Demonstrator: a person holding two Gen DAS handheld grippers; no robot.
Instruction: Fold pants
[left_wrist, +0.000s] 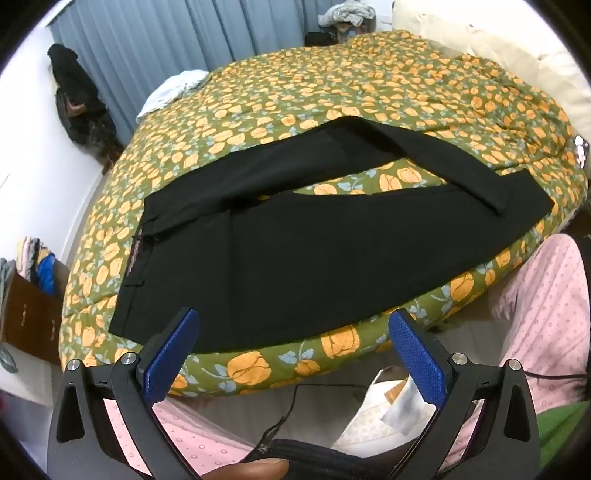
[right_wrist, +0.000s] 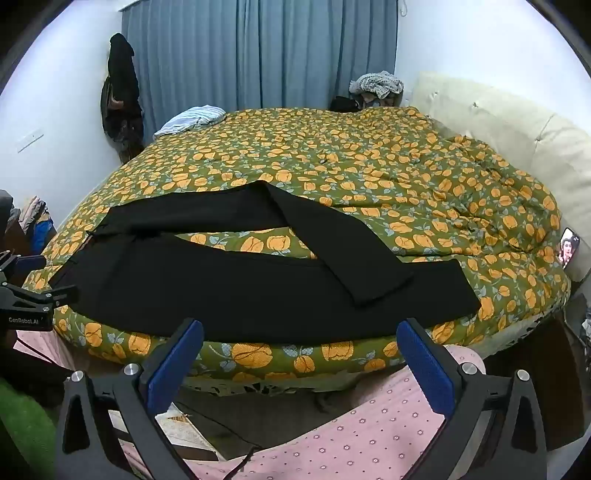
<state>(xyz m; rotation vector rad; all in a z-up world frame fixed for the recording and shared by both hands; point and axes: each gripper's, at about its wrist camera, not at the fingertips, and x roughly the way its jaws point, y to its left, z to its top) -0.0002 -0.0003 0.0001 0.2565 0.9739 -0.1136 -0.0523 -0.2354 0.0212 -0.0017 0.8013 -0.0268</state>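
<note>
Black pants (left_wrist: 295, 258) lie spread along the near edge of the bed (left_wrist: 332, 96), waistband to the left, on a green quilt with orange flowers. The far leg bends back and crosses over the near leg at the right. The left gripper (left_wrist: 293, 332) and the right gripper (right_wrist: 301, 339) both hang wide and hold nothing, just short of the bed's near edge. A phone (right_wrist: 569, 251) lies at the far right.

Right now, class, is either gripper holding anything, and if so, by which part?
Nothing is held. The left gripper and the right gripper are both open and short of the black pants, which lie untouched on the floral bedspread.
</note>
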